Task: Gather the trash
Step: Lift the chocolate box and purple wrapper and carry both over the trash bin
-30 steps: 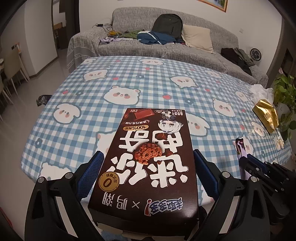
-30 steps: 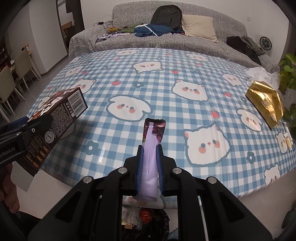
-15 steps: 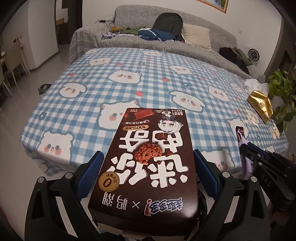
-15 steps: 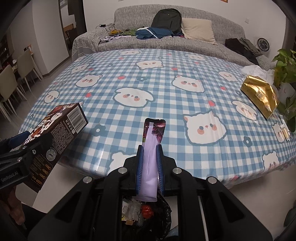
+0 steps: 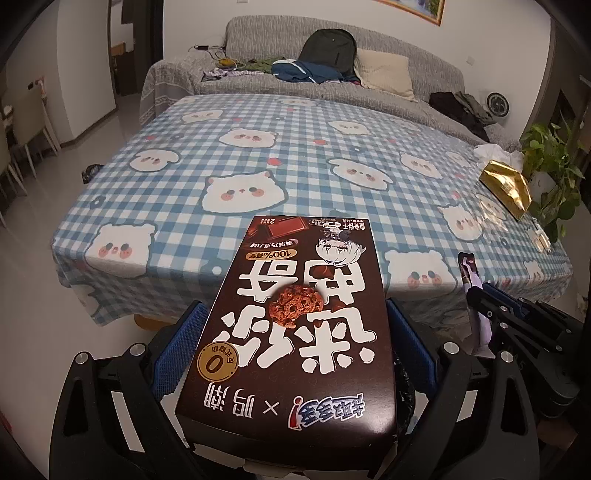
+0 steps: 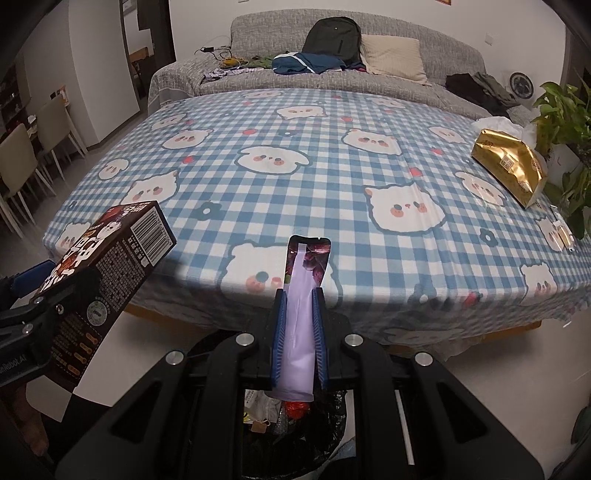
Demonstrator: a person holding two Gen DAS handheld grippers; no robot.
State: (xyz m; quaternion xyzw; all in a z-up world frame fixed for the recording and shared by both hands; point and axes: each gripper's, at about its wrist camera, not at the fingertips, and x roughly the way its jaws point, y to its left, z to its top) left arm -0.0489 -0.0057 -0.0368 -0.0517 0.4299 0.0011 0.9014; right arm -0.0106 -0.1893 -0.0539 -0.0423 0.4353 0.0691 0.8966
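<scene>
Hanging over a black-lined bin at the near edge of the surface are the two pieces of trash, each carried clear of the checked cloth. A brown cookie box sits lengthwise in the left gripper, its blue pads pressing the long sides so the printed face lies up and the far end juts toward the surface; gripping it across the width looks like the only way such a broad carton fits those jaws. Just to its right, the right gripper is pressed nearly together on a thin lilac wrapper, pinched flat along its length with the printed end sticking up past the fingertips. Below that wrapper the bin's mouth shows crumpled scraps and something red, so I judge both pieces are poised for dropping, the wrapper almost straight above the opening, the box off to the bin's left side. Well apart on the far right of the surface lie a gold bag and crumpled white tissue, beside a potted plant, probably the next trash to fetch. Beyond the surface stands a grey sofa strewn with clothes and a backpack.
</scene>
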